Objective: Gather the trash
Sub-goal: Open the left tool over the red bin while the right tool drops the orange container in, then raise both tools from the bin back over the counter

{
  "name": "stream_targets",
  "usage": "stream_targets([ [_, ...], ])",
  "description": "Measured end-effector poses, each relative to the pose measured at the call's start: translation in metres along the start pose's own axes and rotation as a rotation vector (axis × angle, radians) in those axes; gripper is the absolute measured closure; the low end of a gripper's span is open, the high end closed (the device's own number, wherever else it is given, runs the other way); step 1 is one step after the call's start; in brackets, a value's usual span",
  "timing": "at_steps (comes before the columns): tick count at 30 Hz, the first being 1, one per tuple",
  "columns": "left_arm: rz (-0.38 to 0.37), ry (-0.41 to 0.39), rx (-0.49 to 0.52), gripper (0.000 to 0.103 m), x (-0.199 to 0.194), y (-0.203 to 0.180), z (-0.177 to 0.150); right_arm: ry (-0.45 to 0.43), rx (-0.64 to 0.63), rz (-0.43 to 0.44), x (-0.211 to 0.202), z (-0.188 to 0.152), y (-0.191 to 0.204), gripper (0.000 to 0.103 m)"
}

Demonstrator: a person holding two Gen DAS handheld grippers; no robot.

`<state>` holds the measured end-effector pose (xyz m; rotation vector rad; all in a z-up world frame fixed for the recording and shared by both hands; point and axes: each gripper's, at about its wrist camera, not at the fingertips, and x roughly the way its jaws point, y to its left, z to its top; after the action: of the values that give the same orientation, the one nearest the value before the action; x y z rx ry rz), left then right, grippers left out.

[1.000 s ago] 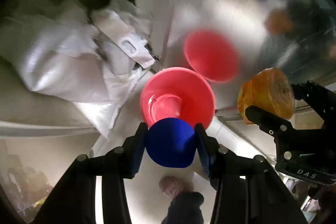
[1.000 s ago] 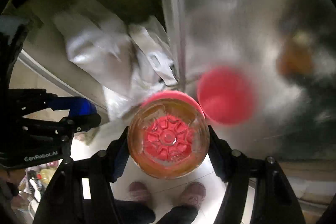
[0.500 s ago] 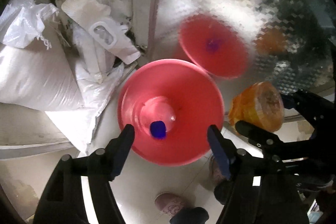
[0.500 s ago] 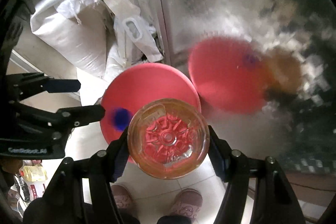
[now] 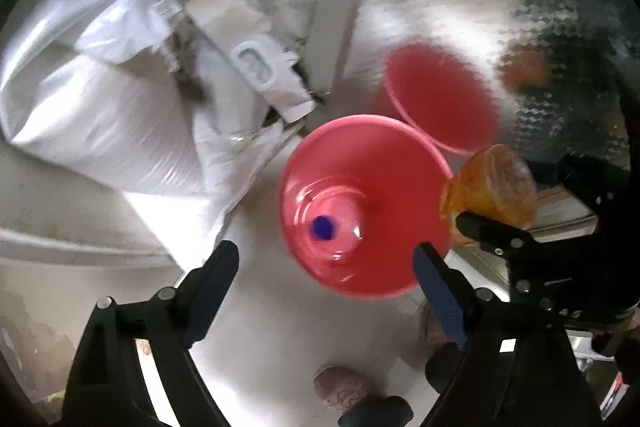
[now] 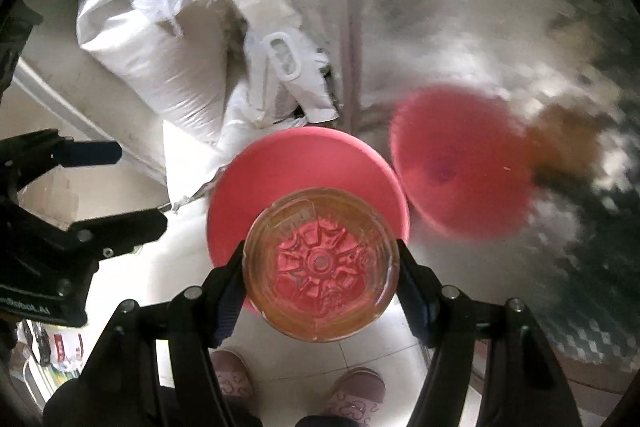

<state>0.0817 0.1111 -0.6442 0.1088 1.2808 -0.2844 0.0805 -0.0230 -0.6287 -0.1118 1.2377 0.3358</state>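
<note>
Lying in bin (image 5: 372,163), below left claw (image 5: 326,269): blue cap (image 5: 323,227)

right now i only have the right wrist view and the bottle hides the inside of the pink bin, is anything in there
observer: Yes. The left wrist view shows a small blue object lying at the bottom of the pink bin.
operator: is my bottle over the opening
observer: Not clearly. In that view the amber bottle, clamped in the right gripper, shows beside the bin's right rim, not over its middle.
operator: left holding anything
observer: No. The left gripper has its fingers opening, with nothing between them.
</note>
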Motion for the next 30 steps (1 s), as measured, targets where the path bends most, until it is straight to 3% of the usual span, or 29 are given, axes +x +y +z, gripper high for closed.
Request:
stream_targets([
  [2,0.015,-0.006,-0.014,0.005,-0.004,0.006,-0.007,-0.015,-0.010,-0.009,-0.002,0.000,0.003,0.010],
  [5,-0.001,-0.049,-0.057,0.000,-0.018,0.013,-0.013,-0.030,-0.006,-0.015,-0.009,0.002,0.005,0.003],
  [11,0.032,-0.064,-0.091,0.000,-0.076,0.012,-0.016,-0.014,-0.019,-0.008,-0.045,0.010,0.016,0.001],
  [18,0.061,-0.091,-0.129,0.000,-0.186,0.011,-0.021,-0.026,-0.060,0.028,-0.137,0.025,0.046,0.001],
  [25,0.105,-0.166,-0.116,0.000,-0.333,0.009,-0.003,-0.066,-0.061,0.082,-0.262,0.058,0.079,0.001],
  [30,0.087,-0.230,-0.095,0.000,-0.428,0.002,0.020,-0.122,-0.010,0.072,-0.356,0.085,0.089,0.001],
])
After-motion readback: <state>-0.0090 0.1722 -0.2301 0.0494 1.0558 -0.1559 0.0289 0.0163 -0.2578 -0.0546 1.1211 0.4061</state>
